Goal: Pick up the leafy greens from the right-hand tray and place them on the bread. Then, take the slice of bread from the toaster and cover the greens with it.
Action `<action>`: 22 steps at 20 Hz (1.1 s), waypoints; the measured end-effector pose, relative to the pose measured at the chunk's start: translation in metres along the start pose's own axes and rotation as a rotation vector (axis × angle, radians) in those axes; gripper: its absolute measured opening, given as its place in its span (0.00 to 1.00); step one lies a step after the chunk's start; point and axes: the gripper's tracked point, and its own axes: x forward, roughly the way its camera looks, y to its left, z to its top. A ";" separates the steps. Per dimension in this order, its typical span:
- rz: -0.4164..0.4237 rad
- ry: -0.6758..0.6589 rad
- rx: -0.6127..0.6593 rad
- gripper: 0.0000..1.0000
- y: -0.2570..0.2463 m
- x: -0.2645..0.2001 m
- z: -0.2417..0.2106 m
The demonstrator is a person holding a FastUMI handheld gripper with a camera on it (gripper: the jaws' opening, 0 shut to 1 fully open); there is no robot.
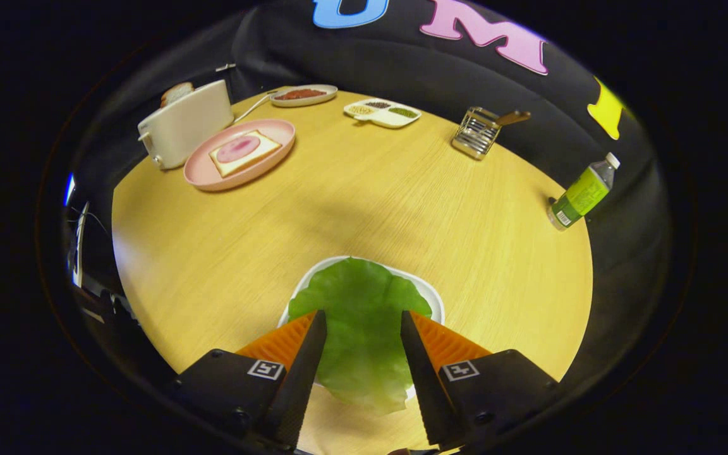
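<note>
Fingers [313,328] apart, seemingly straddling flat green leafy greens [357,303].

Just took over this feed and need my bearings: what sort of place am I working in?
Probably a mock kitchen table in a staged booth. A toaster holding bread, a pink plate with a topped slice, and a leafy green on a white tray, between the open gripper's fingers.

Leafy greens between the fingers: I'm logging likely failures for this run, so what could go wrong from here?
1. The gripper is open astride the leafy greens; the thin, floppy leaf may slip out as the fingers close, or the white tray may shift.
2. The bread on the pink plate lies well beyond the fingers beside the toaster, so the leaf could drop on the way there.
</note>
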 end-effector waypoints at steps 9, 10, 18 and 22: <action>0.050 0.000 0.082 0.07 0.016 0.006 0.000; 0.043 -0.008 0.089 0.06 0.014 0.007 0.001; 0.073 -0.179 0.071 0.06 0.062 -0.063 0.090; 0.145 -0.244 0.050 0.05 0.119 -0.057 0.161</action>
